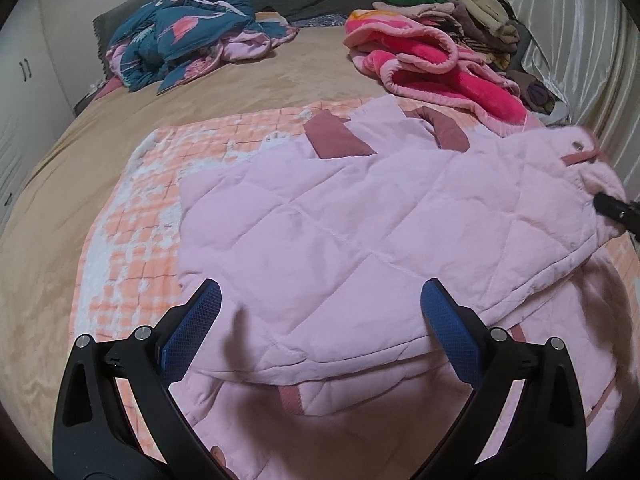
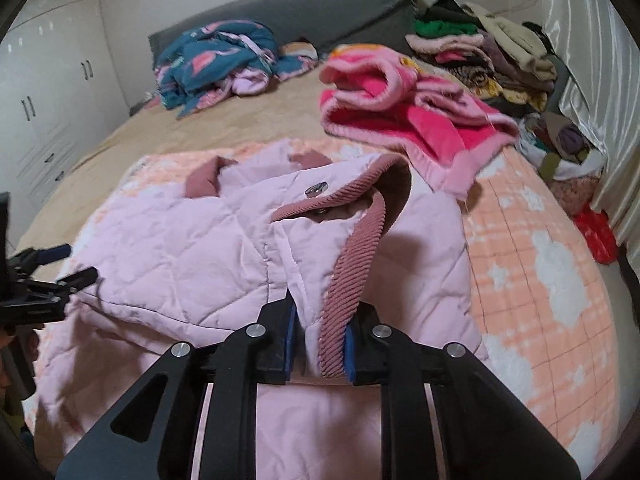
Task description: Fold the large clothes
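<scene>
We see a puffy, diamond-quilted pale pink jacket [image 2: 168, 248] with ribbed mauve collar trim lying on the peach checked blanket [image 2: 532, 280]. Our right gripper [image 2: 320, 344] pinches its collar edge; our left gripper [image 1: 320, 312] hovers wide apart above its hem.

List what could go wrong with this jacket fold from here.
1. The right gripper pinches only the jacket's ribbed collar trim; the padded fabric may slip out as it is carried.
2. The left gripper is open over the hem, holding nothing, so that side could drag and skew the fold.
3. The pink blanket lies close behind the collar and may get caught.
</scene>
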{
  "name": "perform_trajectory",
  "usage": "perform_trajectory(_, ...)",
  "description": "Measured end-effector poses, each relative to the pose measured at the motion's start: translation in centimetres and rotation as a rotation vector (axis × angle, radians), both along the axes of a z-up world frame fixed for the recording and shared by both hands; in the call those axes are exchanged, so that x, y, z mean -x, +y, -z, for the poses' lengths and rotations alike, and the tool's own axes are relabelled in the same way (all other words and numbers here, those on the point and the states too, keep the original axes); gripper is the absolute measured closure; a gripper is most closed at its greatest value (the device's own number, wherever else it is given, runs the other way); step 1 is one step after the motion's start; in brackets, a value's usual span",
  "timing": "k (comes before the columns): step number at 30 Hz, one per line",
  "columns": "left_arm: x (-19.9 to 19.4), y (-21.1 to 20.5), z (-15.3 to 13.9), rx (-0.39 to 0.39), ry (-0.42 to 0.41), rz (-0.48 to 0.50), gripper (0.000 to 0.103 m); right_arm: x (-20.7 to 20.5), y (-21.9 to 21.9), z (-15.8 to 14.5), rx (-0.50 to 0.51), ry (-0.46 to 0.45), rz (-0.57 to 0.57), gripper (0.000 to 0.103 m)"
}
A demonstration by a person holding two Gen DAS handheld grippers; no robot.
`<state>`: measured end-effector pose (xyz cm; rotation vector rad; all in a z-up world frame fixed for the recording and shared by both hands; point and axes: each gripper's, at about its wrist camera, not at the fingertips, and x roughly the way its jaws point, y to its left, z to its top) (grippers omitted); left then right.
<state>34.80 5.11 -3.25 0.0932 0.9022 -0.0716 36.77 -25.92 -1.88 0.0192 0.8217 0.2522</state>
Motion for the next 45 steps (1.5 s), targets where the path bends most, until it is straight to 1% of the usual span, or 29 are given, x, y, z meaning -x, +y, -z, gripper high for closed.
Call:
perform_trajectory(3, -0.2, -0.5, 0.4, -0.007, 0.005, 0.009, 0.009, -0.8, 0.1, 1.7, 0.019, 0.025, 0.023, 0.078)
perform_trajectory(5, -0.4, -0.8, 0.5, -0.012, 0.008, 0.015, 0.009, -1.0, -0.1, 2.4, 0.034, 0.037, 0.043, 0.067)
perform_trajectory(6, -0.4, -1.0, 0.5, -0.013, 0.007, 0.018, 0.009, -0.9, -0.1, 2.5, 0.043, 0.035, 0.053, 0.065)
perform_trajectory(7, -0.5, -1.2, 0.5, -0.015, 0.006, 0.023, 0.009, -0.9, -0.2, 2.5, 0.047, 0.033, 0.058, 0.059)
perform_trajectory(8, -0.6, -1.4, 0.5, -0.014, 0.007, 0.025, 0.009, -0.9, -0.4, 2.4, 0.051, 0.029, 0.068, 0.049)
perform_trajectory(9, -0.7, -1.6, 0.6, -0.009, 0.009, 0.028, 0.009, -0.8, -0.7, 2.2, 0.063, 0.023, 0.091, 0.046)
perform_trajectory(10, -0.8, -1.8, 0.6, -0.004, 0.011, 0.031, 0.009, -0.6, -1.1, 1.8, 0.068, 0.009, 0.113, 0.043)
perform_trajectory(13, -1.0, -2.6, 1.3, -0.005, 0.029, 0.046, 0.009, -0.2, -1.8, 0.4, 0.063, -0.034, 0.132, 0.041)
perform_trajectory(16, -1.3, -3.0, 2.5, -0.027, 0.062, 0.042, 0.009, -0.1, -1.2, -0.6, 0.056, -0.066, 0.106, 0.033)
perform_trajectory(20, -1.5, -2.5, 3.7, -0.019, 0.082, 0.033, 0.008, -0.5, 1.6, -0.5, 0.055, -0.056, 0.028, 0.031)
perform_trajectory(21, -1.4, -2.3, 4.0, -0.013, 0.083, 0.034, 0.008, -0.9, 2.7, -0.1, 0.062, -0.045, -0.002, 0.031)
perform_trajectory(24, -1.3, -2.1, 4.3, -0.004, 0.082, 0.035, 0.008, -2.2, 4.9, 1.4, 0.078, -0.007, -0.048, 0.03)
perform_trajectory(26, -1.3, -2.1, 4.4, -0.002, 0.08, 0.036, 0.008, -3.6, 5.6, 3.3, 0.09, 0.064, -0.036, 0.025)
perform_trajectory(29, -1.3, -2.0, 4.5, -0.001, 0.078, 0.038, 0.008, -5.0, 5.8, 6.0, 0.077, 0.142, -0.003, 0.023)
perform_trajectory(32, -1.1, -2.0, 4.4, 0.005, 0.075, 0.036, 0.008, -5.4, 6.3, 7.7, 0.093, 0.152, 0.01, 0.022)
perform_trajectory(35, -0.8, -2.1, 4.1, 0.001, 0.072, 0.034, 0.008, -5.1, 6.4, 7.7, 0.087, 0.148, 0.019, 0.022)
perform_trajectory(38, -0.4, -1.9, 3.4, 0.009, 0.068, 0.032, 0.008, -4.3, 5.7, 6.5, 0.05, 0.145, 0.023, 0.02)
perform_trajectory(40, -0.1, -1.9, 2.9, 0.015, 0.064, 0.026, 0.008, -3.0, 4.8, 5.3, 0.024, 0.124, 0.032, 0.019)
perform_trajectory(41, 0.1, -1.8, 2.5, 0.02, 0.06, 0.024, 0.008, -2.7, 4.7, 4.9, 0.018, 0.117, 0.034, 0.017)
perform_trajectory(45, 1.1, -1.8, 0.9, 0.021, 0.031, 0.024, 0.008, -0.5, 4.0, 2.9, 0.009, 0.07, 0.033, 0.014)
